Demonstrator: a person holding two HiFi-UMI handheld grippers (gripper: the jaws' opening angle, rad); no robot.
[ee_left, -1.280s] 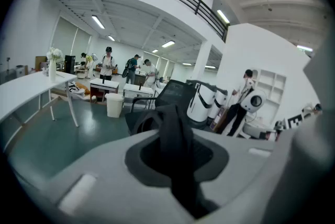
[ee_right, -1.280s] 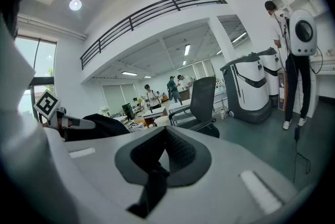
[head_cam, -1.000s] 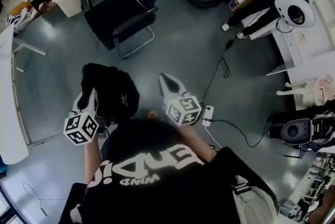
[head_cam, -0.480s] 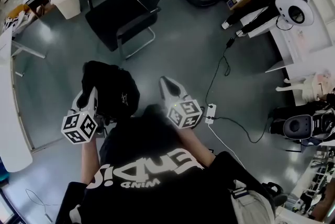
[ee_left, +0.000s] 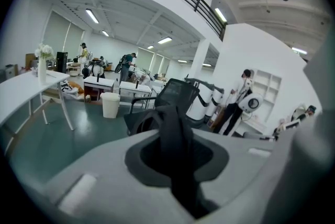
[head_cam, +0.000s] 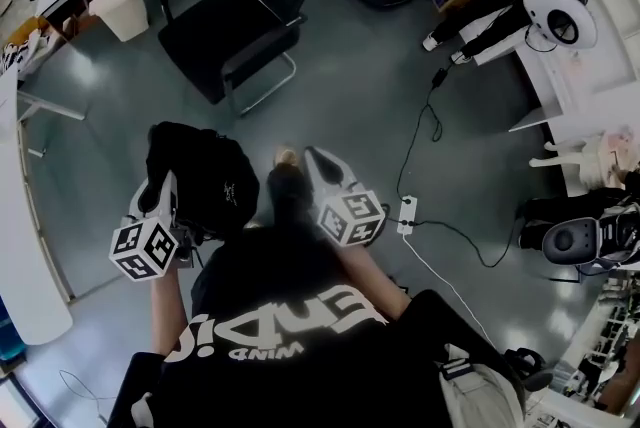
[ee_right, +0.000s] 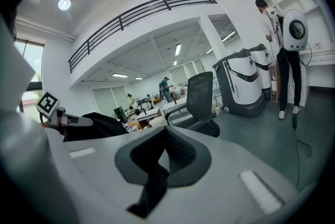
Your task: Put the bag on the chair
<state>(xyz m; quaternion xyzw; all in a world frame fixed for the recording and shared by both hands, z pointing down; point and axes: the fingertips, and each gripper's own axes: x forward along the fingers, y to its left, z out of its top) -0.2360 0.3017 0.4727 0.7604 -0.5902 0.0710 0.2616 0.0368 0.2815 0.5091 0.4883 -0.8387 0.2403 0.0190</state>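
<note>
Hanging beside "WIND" shirt (head_cam: pixel 290 316), black bag (head_cam: pixel 205 181)

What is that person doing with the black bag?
A person holds a tool in each hand. The left tool is clamped on a strap of the black bag and holds it up. The right tool is shut and holds nothing. The black chair stands a little way ahead with its seat bare, so the bag is not on it yet.

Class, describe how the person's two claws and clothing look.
The left claw and right claw are pale grey shells tapering to points, lined with dark pads. Each carries a white cube of black square markers. The person wears a black T-shirt with white lettering.
</note>
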